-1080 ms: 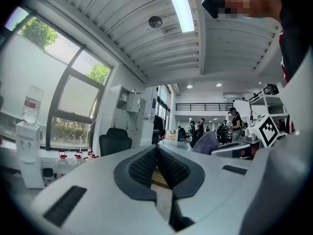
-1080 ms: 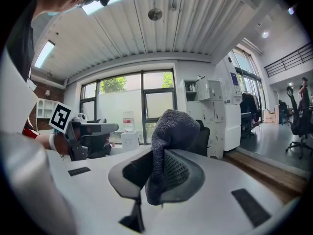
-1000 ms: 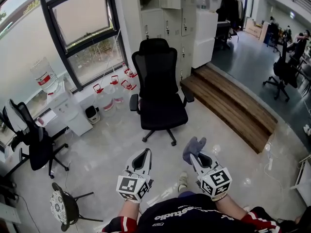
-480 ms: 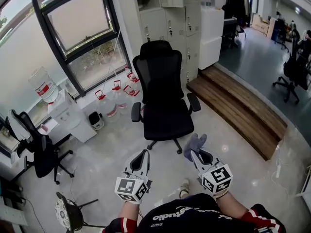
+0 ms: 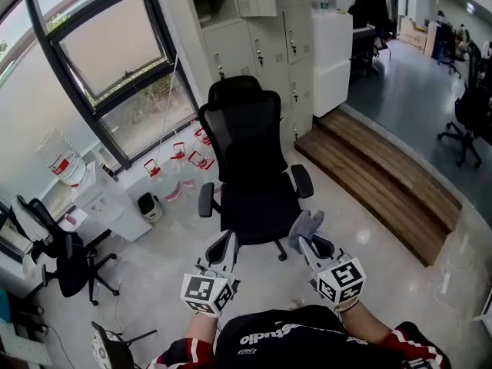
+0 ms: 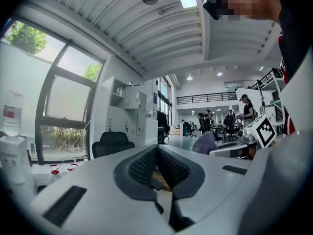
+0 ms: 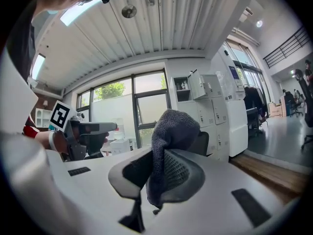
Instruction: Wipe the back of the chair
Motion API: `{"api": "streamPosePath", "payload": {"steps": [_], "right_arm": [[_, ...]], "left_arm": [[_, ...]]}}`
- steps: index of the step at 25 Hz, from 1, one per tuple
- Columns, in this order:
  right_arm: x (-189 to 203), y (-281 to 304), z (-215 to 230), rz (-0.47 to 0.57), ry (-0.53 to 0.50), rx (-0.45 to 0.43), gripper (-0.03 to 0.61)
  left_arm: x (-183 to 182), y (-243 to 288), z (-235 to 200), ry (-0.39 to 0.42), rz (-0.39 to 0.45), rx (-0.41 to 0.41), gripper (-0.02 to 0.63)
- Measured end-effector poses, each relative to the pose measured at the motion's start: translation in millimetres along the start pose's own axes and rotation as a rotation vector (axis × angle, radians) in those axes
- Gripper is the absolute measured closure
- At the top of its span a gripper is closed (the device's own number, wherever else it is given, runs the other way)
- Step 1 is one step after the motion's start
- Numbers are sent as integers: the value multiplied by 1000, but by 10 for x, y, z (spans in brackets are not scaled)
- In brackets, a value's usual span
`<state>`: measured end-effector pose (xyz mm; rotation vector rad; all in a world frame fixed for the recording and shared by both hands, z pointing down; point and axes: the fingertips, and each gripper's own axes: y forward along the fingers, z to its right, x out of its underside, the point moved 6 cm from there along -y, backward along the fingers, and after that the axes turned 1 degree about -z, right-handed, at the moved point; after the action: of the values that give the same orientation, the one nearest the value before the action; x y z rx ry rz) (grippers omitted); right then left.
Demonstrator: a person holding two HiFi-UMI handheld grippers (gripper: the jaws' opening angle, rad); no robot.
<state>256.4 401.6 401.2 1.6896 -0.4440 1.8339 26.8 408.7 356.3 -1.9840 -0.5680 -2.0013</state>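
The right gripper (image 5: 307,243) is pinching a grey knitted cloth (image 7: 172,126), which is bunching into a soft lump above the jaws' ribbed black pads. The left gripper (image 6: 157,155) is holding its jaws pressed together on nothing. Both are hovering near the front of the chair (image 5: 247,156), a black swivel one with a mesh back and rounded headrest, standing before white lockers (image 5: 265,33). The person's dark shirt (image 5: 284,340) is showing white lettering ending in "studio".
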Motion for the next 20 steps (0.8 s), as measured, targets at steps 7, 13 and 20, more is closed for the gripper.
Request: {"api": "streamPosePath", "payload": {"steps": [7, 13, 20], "right_arm": [[-38, 210, 423, 5, 30, -13, 514], [-29, 484, 588, -9, 32, -23, 514], [-94, 874, 774, -32, 25, 26, 514]], "left_arm": [[-57, 502, 22, 20, -28, 6, 589], [30, 793, -122, 4, -40, 12, 589], [75, 1298, -463, -23, -24, 57, 589]]}}
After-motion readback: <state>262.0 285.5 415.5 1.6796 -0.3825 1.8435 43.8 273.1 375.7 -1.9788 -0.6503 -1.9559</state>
